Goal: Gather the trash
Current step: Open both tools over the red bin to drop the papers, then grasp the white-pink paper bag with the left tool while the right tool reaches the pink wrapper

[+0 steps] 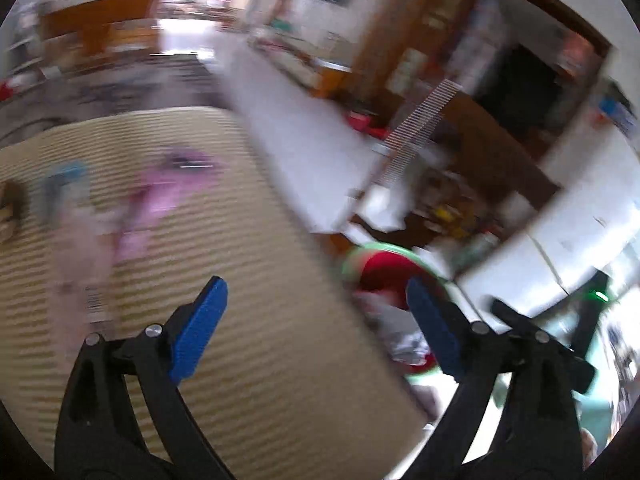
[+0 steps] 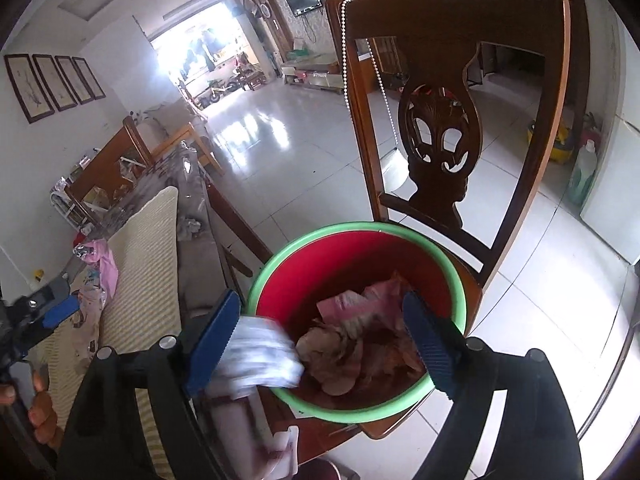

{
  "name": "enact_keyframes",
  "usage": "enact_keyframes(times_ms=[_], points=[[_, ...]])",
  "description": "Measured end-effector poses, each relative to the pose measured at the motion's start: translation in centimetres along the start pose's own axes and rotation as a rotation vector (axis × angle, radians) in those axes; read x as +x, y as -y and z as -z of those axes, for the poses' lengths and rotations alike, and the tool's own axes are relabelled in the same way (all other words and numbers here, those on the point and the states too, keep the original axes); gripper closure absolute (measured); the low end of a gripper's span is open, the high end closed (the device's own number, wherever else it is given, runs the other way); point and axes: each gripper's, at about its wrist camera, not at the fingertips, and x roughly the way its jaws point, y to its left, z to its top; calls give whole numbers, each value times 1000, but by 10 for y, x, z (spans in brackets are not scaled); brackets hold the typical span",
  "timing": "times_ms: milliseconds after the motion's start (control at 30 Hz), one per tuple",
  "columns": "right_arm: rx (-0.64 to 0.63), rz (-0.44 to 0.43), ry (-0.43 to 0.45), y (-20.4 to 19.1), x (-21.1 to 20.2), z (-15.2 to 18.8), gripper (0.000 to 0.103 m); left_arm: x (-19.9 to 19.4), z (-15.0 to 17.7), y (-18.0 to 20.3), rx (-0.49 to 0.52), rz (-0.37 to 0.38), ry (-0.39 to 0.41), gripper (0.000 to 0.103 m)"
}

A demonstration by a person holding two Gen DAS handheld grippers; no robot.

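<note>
A red basin with a green rim (image 2: 356,236) stands on a wooden chair seat and holds pink and brown scraps (image 2: 360,332). My right gripper (image 2: 320,340) is open just above the basin. A blurred white wrapper (image 2: 260,356) hangs beside its left finger, over the basin's near rim. My left gripper (image 1: 316,328) is open and empty above a striped beige mat (image 1: 240,280). Pink trash (image 1: 160,196) and a blue piece (image 1: 64,184) lie blurred on the mat. The basin also shows in the left wrist view (image 1: 384,268). The left gripper shows in the right wrist view (image 2: 52,308).
A carved wooden chair back (image 2: 440,140) rises behind the basin. A cluttered table (image 2: 172,184) with crumpled paper (image 2: 188,226) runs along the left. White tiled floor (image 2: 280,140) spreads beyond. A green bottle (image 2: 584,176) stands by the right wall.
</note>
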Motion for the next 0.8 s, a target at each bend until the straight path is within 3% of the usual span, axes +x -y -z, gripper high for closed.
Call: enact_keyframes(times_ms=[167, 267, 400, 467, 500, 567, 600, 800], points=[[16, -8, -15, -4, 1, 6, 21, -13, 2, -88, -162, -225, 14, 14], [5, -18, -20, -13, 1, 8, 21, -10, 4, -126, -229, -290, -19, 14], [-25, -40, -32, -30, 3, 8, 21, 9, 3, -143, -222, -326, -80, 15], [-47, -54, -36, -42, 4, 7, 21, 23, 3, -145, -202, -342, -113, 21], [-65, -63, -37, -49, 3, 6, 21, 27, 3, -148, -205, -339, -126, 32], [-112, -82, -34, -67, 2, 4, 21, 27, 5, -150, -201, -322, -112, 44], [-131, -89, -36, -75, 2, 3, 21, 26, 4, -150, -194, -297, -114, 57], [-242, -180, -58, -136, 9, -8, 21, -3, 21, -153, -174, -261, -103, 60]])
